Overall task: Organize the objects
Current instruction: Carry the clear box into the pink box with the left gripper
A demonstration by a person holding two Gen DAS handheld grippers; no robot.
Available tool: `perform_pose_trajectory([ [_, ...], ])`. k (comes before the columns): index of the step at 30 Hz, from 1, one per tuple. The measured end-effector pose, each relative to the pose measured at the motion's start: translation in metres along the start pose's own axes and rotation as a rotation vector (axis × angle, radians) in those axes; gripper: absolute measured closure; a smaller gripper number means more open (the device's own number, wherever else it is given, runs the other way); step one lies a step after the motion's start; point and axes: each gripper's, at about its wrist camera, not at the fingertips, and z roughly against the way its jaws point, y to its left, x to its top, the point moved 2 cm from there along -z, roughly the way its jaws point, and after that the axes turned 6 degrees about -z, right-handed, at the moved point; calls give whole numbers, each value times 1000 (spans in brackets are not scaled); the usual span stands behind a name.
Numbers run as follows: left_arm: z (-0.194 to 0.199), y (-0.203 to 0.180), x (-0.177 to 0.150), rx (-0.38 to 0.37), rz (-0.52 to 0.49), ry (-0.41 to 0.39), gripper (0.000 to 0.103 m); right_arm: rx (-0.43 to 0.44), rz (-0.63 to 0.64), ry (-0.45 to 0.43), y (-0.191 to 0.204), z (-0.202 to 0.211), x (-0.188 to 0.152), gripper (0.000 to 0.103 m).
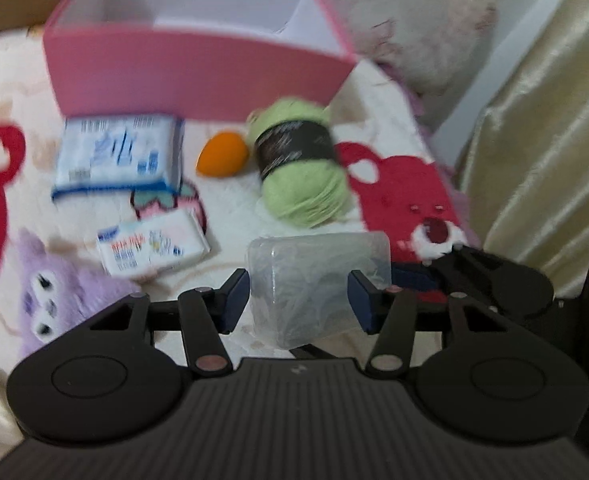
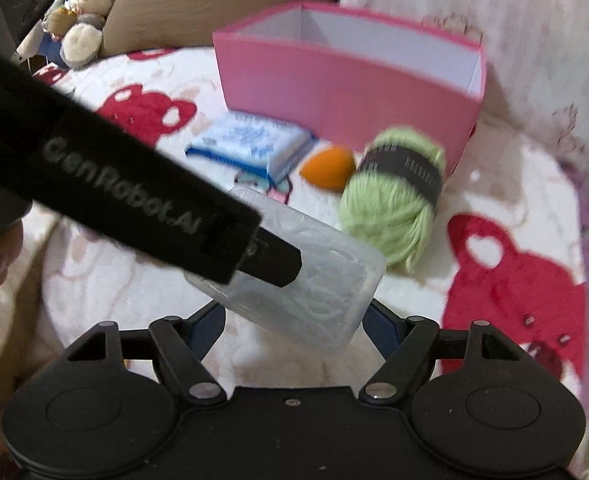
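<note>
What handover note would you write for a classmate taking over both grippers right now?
Left gripper: appears shut on the clear plastic box.
Right gripper: open, just below that box.
On the blanket in front of the pink box: green yarn, orange sponge, large pack, small pack.
Done: nothing shows inside the pink box yet.
Left: probably all five items go in.

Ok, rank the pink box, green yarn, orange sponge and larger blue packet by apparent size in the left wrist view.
1. pink box
2. larger blue packet and green yarn: too close to rank, and motion blur smears their edges
3. orange sponge

The box sits farthest away, so it is truly the biggest.
</note>
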Motion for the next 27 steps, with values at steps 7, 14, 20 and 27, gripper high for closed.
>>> perform_pose_trajectory([
  [7,52,1,43,-53,-33,-43,51,-41,44,-76,11,45,49,27],
  [14,80,15,95,-18,-53,-91,51,-18,48,-134,12,50,105,28],
  [20,75,32,150,17,-50,-85,50,-3,33,-136,-8,30,159,28],
  [27,24,69,207,14,7,-45,49,12,-11,-63,-43,-19,204,29],
])
